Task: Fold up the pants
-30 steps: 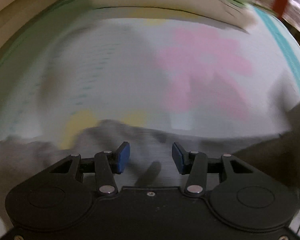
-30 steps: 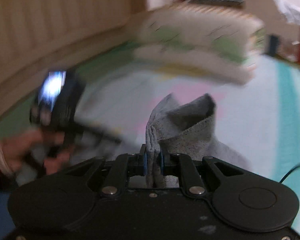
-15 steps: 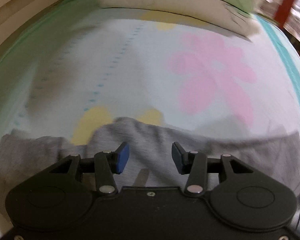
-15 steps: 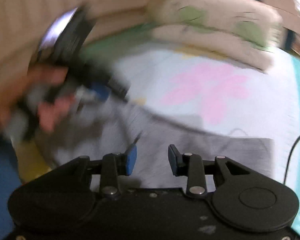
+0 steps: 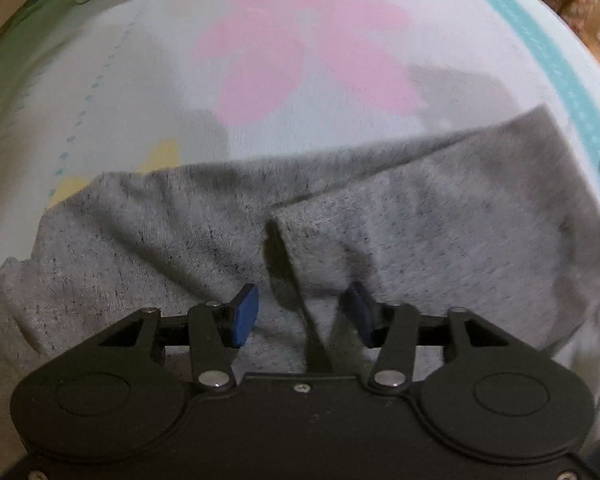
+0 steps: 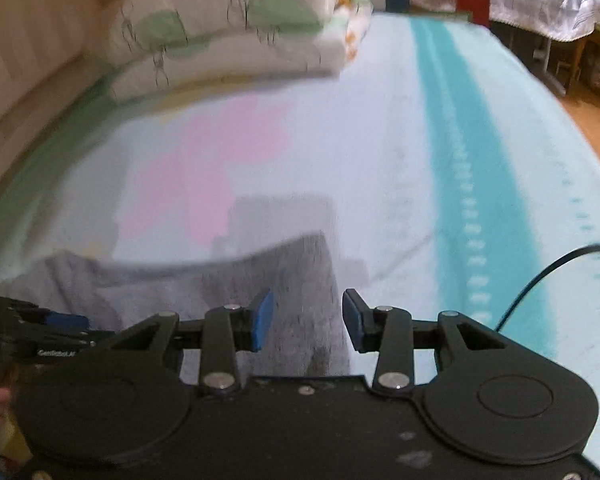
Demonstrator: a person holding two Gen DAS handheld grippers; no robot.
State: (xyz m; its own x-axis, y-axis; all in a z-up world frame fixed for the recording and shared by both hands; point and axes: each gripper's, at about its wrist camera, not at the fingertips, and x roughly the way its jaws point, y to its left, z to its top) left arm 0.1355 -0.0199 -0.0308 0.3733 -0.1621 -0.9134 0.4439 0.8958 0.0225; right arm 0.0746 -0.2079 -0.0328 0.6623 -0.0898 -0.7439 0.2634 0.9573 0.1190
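The grey pants [image 5: 204,216] lie flat on the bed, folded with one leg layer [image 5: 440,216] over the other. My left gripper [image 5: 300,312] is open and empty, low over the fold edge near the pants' middle. My right gripper [image 6: 306,320] is open and empty, just above the right end of the pants [image 6: 296,280]. The left gripper also shows at the left edge of the right wrist view [image 6: 40,336].
The bed sheet [image 6: 380,160] is pale blue with a pink flower [image 5: 300,52] and a teal stripe [image 6: 460,152]. Stacked pillows [image 6: 236,28] lie at the head. A black cable [image 6: 548,272] trails at the right. The bed edge and floor [image 6: 588,120] are at the right.
My right gripper let go of the pants' end and opened; the pants now lie flat. My left gripper moved forward over the pants, staying open.
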